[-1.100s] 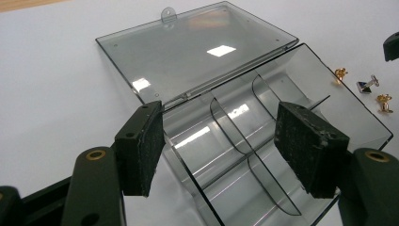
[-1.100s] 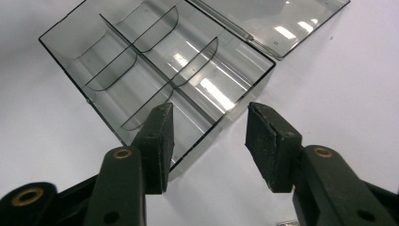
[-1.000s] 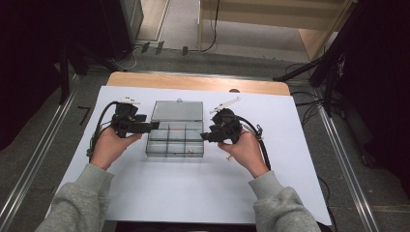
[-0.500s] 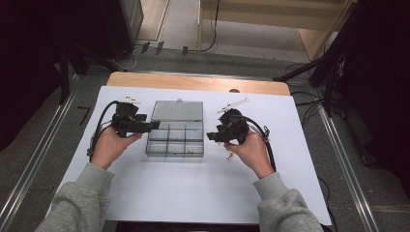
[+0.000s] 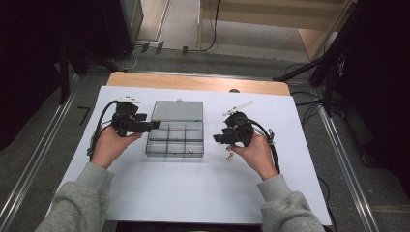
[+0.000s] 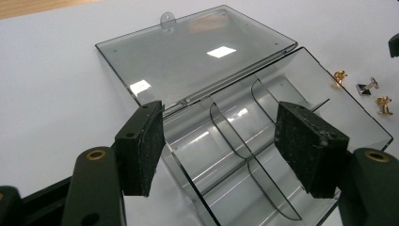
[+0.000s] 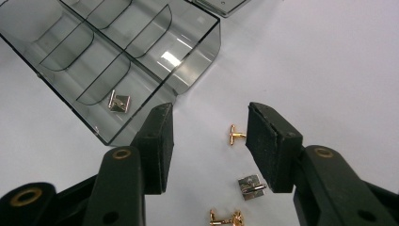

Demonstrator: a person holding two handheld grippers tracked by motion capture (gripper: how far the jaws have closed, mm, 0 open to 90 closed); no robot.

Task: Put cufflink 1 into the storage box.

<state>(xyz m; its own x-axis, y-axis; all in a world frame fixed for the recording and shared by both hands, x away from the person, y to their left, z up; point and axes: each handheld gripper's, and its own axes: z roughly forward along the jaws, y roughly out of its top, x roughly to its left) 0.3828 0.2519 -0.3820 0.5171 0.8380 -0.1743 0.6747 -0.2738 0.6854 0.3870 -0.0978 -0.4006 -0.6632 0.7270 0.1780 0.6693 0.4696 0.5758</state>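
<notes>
**Cufflinks beside an open compartment box**

A small gold cufflink (image 7: 236, 133) lies on the white desk (image 5: 193, 193) just off the near right corner of a clear smoky plastic compartment box (image 5: 175, 140). It sits between the jaws of the right gripper (image 7: 210, 141), closer to the right pad, which does not press on it. Those jaws have just been closing a little, yet stand well apart with nothing gripped. A silver square cufflink (image 7: 250, 186) and another gold cufflink (image 7: 226, 219) lie nearer that gripper's camera, apart from each other.

Inside the box, one silver square cufflink (image 7: 118, 102) rests in a compartment at the near edge. The box's hinged clear lid (image 6: 193, 54) is thrown back flat on the desk.

The left gripper (image 6: 219, 150) holds its jaws wide around the left end wall of the box, one pad outside and one over the compartments; whether the pads touch the wall I cannot tell. In the high view the left gripper (image 5: 153, 124) meets the box's left end, and the right gripper (image 5: 216, 139) hangs just right of it.
</notes>
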